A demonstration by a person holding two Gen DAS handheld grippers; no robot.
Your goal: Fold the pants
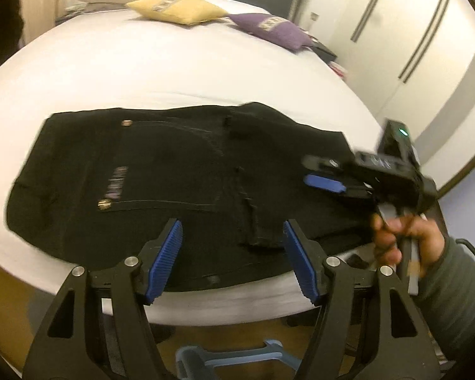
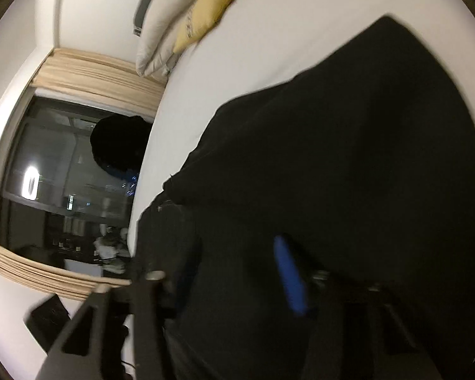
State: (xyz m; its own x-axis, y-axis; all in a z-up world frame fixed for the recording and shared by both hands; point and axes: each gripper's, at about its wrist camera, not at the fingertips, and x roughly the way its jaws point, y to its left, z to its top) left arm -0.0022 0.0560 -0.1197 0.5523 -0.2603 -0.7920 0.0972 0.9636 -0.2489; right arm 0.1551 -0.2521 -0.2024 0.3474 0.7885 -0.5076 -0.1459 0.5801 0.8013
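Pants (image 1: pixel 161 190), black, lie folded into a rough rectangle on the white bed (image 1: pixel 174 72), filling the middle of the left wrist frame; near edge sits close to the bed's front edge. Brass rivets and a stitched pocket show left of centre. A thicker folded layer lies across the right part.

Left gripper (image 1: pixel 232 256), bottom centre of the frame: jaws spread wide, blue pads (image 1: pixel 169 259) apart, nothing between them, held over the near edge of the pants. Whether it touches the cloth cannot be told.

Right gripper (image 1: pixel 324 174), at right of the same frame, is held in a hand (image 1: pixel 395 237) and reaches over the right end of the pants. One blue pad is visible; motion blur hides the gap, so jaw opening cannot be told. Right wrist view is rolled sideways and blurred: black cloth fills its right half.

Yellow pillow (image 1: pixel 177 9) and purple pillow (image 1: pixel 272 30) lie at upper centre, well apart from the pants.
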